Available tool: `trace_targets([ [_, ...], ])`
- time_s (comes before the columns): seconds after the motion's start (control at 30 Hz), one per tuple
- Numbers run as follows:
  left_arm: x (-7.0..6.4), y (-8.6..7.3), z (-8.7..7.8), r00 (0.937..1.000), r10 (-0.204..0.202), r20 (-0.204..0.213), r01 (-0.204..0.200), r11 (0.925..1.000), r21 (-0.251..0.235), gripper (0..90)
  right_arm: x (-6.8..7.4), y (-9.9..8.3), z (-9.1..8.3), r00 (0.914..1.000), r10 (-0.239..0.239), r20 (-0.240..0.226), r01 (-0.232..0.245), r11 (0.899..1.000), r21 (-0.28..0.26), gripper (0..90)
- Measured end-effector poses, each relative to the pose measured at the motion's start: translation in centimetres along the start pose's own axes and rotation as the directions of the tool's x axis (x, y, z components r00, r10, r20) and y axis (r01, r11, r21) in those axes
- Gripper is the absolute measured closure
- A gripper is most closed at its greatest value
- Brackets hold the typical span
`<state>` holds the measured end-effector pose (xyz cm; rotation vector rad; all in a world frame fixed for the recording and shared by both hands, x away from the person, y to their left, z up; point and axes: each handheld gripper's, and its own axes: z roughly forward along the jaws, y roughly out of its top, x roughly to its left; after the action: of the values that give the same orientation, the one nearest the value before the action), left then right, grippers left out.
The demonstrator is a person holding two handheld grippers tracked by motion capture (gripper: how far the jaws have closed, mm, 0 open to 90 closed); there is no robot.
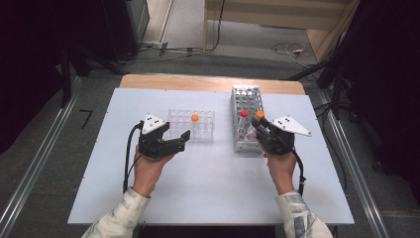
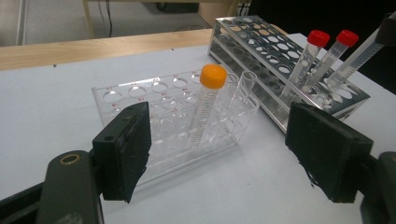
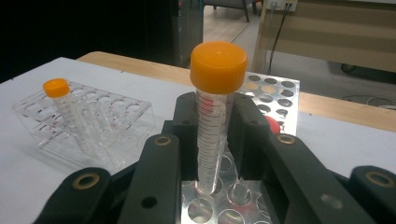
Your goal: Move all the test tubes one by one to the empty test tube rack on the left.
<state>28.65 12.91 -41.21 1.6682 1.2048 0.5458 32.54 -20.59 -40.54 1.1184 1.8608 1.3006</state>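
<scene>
My right gripper (image 1: 261, 125) is shut on an orange-capped tube (image 1: 260, 114) at the near right corner of the metal rack (image 1: 246, 94). In the right gripper view the tube (image 3: 215, 116) stands upright between the jaws of this gripper (image 3: 215, 135), its lower end at a hole of the metal rack (image 3: 275, 91). My left gripper (image 1: 177, 133) is open, just short of the clear rack (image 1: 205, 130), which holds another orange-capped tube (image 1: 194, 118). In the left gripper view this tube (image 2: 208, 100) stands beyond the wide-apart jaws of that gripper (image 2: 224, 154), next to an uncapped tube (image 2: 243, 91).
Two red-capped tubes (image 2: 318, 39) lean in the metal rack (image 2: 254, 39); one red cap (image 1: 244, 113) appears from above. The white table top (image 1: 208, 183) has free room in front of both racks. Cables lie on the floor behind the table.
</scene>
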Motion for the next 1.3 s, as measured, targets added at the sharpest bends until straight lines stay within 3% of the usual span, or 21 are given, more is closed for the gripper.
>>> trace_targets([
  [0.47,0.0,0.0,-0.1,1.0,0.0,-0.002,0.0,1.0,0.0,22.8,1.8,0.1,-1.0,0.998,-0.02,-0.06,0.019,1.0,-0.018,71.5],
  [0.87,0.1,0.0,-0.2,1.0,0.002,0.002,-0.002,1.0,-0.005,22.9,3.9,-0.9,0.2,0.9931,-0.033,-0.112,0.035,0.999,0.015,71.5],
  [1.3,-0.1,0.0,-0.3,1.0,0.005,0.004,-0.005,1.0,-0.005,22.8,7.3,-1.7,1.7,0.9787,-0.075,-0.191,0.086,0.995,0.051,71.5],
])
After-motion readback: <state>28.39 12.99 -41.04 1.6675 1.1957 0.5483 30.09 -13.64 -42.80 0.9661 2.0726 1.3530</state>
